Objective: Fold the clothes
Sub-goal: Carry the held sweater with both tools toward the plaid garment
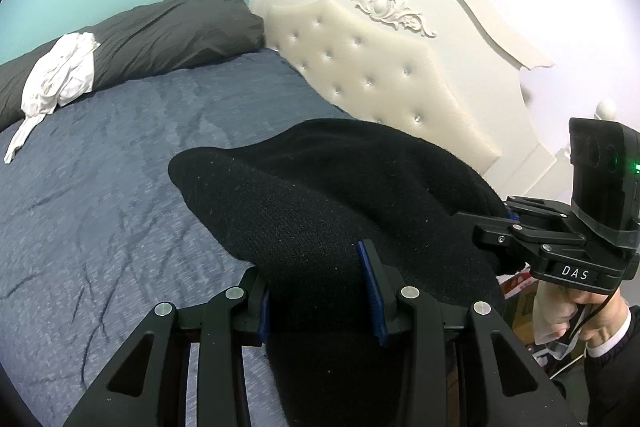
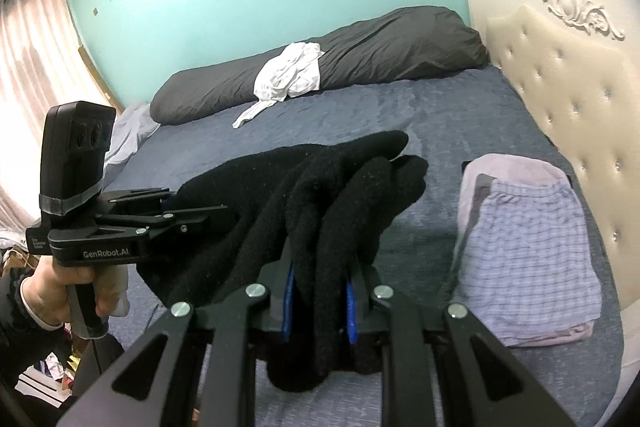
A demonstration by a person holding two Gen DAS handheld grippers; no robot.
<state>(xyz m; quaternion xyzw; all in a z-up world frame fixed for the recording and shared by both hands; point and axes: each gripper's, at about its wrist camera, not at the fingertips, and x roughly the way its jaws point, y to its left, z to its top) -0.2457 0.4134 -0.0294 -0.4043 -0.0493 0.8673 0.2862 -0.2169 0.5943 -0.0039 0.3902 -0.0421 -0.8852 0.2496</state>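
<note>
Above the bed (image 2: 460, 115), the left tool (image 1: 320, 291), marked "GenRobot.AI", and the right tool (image 2: 320, 301), marked "DAS", each clench the black garment (image 1: 320, 195) stretched between them, near folded clothes (image 2: 528, 247).

Both grippers' fingers (image 1: 374, 291) clamped, tilted downward.
</note>
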